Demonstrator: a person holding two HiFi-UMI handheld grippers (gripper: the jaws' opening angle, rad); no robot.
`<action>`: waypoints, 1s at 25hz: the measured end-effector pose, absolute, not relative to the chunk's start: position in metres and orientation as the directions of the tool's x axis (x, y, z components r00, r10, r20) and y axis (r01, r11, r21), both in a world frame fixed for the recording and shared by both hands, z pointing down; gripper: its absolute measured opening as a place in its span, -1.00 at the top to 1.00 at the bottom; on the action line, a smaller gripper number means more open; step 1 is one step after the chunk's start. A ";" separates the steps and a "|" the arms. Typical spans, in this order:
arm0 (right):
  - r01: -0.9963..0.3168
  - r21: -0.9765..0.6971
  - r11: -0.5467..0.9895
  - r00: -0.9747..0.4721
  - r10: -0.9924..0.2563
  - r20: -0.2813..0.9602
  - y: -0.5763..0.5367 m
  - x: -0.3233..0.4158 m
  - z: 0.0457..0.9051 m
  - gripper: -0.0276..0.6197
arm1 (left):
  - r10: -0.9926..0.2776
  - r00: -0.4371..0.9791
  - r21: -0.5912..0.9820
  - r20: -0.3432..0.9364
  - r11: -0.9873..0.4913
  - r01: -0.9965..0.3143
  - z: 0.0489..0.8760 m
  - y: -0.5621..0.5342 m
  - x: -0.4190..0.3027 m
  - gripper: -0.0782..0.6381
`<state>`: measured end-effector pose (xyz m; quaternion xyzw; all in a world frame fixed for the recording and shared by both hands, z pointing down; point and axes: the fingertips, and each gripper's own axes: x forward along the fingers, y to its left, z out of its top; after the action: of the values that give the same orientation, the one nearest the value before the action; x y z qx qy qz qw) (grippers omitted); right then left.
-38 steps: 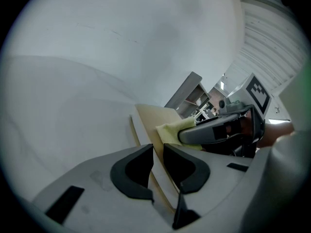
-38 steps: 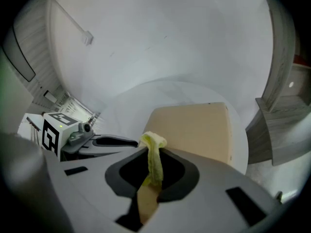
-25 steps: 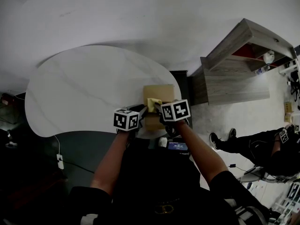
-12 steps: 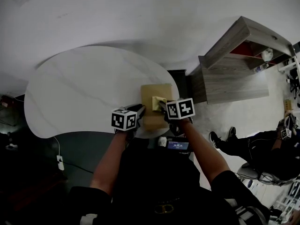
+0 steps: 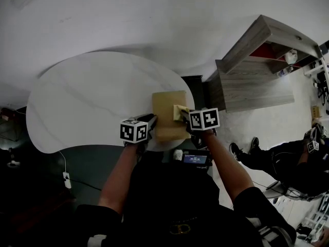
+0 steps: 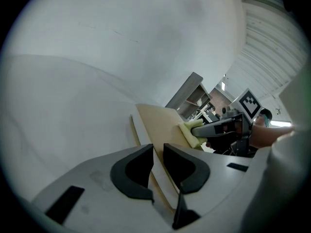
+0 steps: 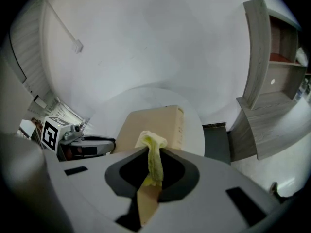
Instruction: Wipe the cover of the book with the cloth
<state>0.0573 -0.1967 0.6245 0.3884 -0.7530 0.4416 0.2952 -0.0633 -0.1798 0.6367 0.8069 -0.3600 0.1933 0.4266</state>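
Wiping step: right gripper [image 7: 153, 152] pinches cloth [image 7: 152, 142] onto the book [image 7: 158, 122] just ahead. Left gripper [image 6: 158, 148] nips the book's near edge. Next, I judge: drag cloth across, keeping pressure.

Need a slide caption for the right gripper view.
Right gripper pinching yellow cloth over tan book on white table.

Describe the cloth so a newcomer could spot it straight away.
Find the white rounded table, then the tan book lying at its right edge, nearest the person. On the book's right side sits a small pale yellow cloth, pinched in the right gripper. It is the only soft, yellow thing there.
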 end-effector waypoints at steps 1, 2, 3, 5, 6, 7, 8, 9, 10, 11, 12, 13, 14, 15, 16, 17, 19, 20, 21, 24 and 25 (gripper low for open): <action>-0.848 -0.434 0.304 -0.521 -0.327 0.789 -0.196 0.060 0.625 0.64 | -0.416 0.665 0.548 0.620 -0.377 -0.746 0.637 -0.180 -0.064 0.59; -0.851 -0.433 0.298 -0.517 -0.329 0.790 -0.196 0.064 0.625 0.64 | -0.416 0.665 0.548 0.620 -0.377 -0.747 0.637 -0.180 -0.064 0.59; -0.853 -0.431 0.293 -0.514 -0.331 0.792 -0.195 0.067 0.625 0.64 | -0.416 0.666 0.548 0.619 -0.378 -0.746 0.637 -0.180 -0.064 0.59; -0.858 -0.429 0.282 -0.507 -0.335 0.794 -0.194 0.073 0.626 0.64 | -0.417 0.667 0.550 0.618 -0.377 -0.745 0.637 -0.180 -0.063 0.59; -0.860 -0.429 0.277 -0.505 -0.337 0.795 -0.194 0.076 0.626 0.64 | -0.418 0.667 0.550 0.617 -0.376 -0.745 0.637 -0.180 -0.063 0.60; -0.861 -0.429 0.272 -0.503 -0.340 0.795 -0.194 0.078 0.626 0.64 | -0.418 0.666 0.550 0.617 -0.376 -0.746 0.637 -0.180 -0.063 0.59; -0.863 -0.430 0.267 -0.502 -0.342 0.795 -0.193 0.080 0.626 0.64 | -0.418 0.666 0.550 0.618 -0.375 -0.746 0.637 -0.180 -0.063 0.59; -0.864 -0.430 0.263 -0.500 -0.344 0.794 -0.193 0.082 0.626 0.64 | -0.418 0.665 0.549 0.619 -0.375 -0.747 0.637 -0.180 -0.063 0.60; -0.864 -0.431 0.259 -0.500 -0.346 0.794 -0.193 0.083 0.626 0.64 | -0.418 0.664 0.548 0.619 -0.375 -0.747 0.637 -0.180 -0.063 0.59; -0.865 -0.431 0.257 -0.499 -0.348 0.794 -0.192 0.084 0.626 0.64 | -0.419 0.664 0.547 0.620 -0.375 -0.748 0.637 -0.180 -0.063 0.59; -0.865 -0.432 0.255 -0.499 -0.350 0.793 -0.192 0.085 0.626 0.64 | -0.419 0.663 0.546 0.620 -0.376 -0.749 0.637 -0.180 -0.063 0.60; -0.865 -0.432 0.253 -0.499 -0.352 0.792 -0.192 0.085 0.627 0.64 | -0.419 0.662 0.545 0.621 -0.376 -0.749 0.637 -0.180 -0.063 0.60; -0.866 -0.433 0.251 -0.498 -0.353 0.792 -0.191 0.086 0.627 0.64 | -0.420 0.661 0.543 0.622 -0.377 -0.750 0.637 -0.180 -0.063 0.60; -0.866 -0.433 0.249 -0.497 -0.354 0.792 -0.191 0.086 0.627 0.64 | -0.420 0.660 0.542 0.623 -0.377 -0.751 0.637 -0.180 -0.063 0.60; -0.867 -0.433 0.247 -0.496 -0.355 0.792 -0.191 0.086 0.627 0.64 | -0.420 0.659 0.541 0.624 -0.377 -0.752 0.637 -0.180 -0.063 0.60; -0.868 -0.431 0.245 -0.495 -0.355 0.793 -0.191 0.087 0.627 0.64 | -0.420 0.658 0.540 0.624 -0.377 -0.753 0.637 -0.180 -0.062 0.60; -0.870 -0.428 0.245 -0.491 -0.356 0.795 -0.191 0.087 0.627 0.64 | -0.420 0.658 0.540 0.624 -0.377 -0.753 0.637 -0.180 -0.062 0.60; -0.871 -0.426 0.246 -0.490 -0.357 0.795 -0.191 0.086 0.627 0.64 | -0.421 0.658 0.541 0.624 -0.376 -0.753 0.637 -0.180 -0.062 0.60; -0.871 -0.424 0.247 -0.489 -0.357 0.796 -0.191 0.086 0.627 0.64 | -0.421 0.659 0.542 0.624 -0.375 -0.752 0.637 -0.180 -0.062 0.60; -0.874 -0.415 0.251 -0.482 -0.359 0.799 -0.192 0.085 0.626 0.64 | -0.422 0.658 0.544 0.623 -0.370 -0.753 0.638 -0.180 -0.062 0.60; -0.875 -0.413 0.254 -0.482 -0.360 0.799 -0.192 0.085 0.624 0.64 | -0.422 0.659 0.545 0.623 -0.369 -0.753 0.638 -0.180 -0.062 0.60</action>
<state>0.0848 -0.1919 0.6245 0.4188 -0.7372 0.4443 0.2893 -0.0620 -0.1801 0.6377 0.8044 -0.3652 0.1934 0.4268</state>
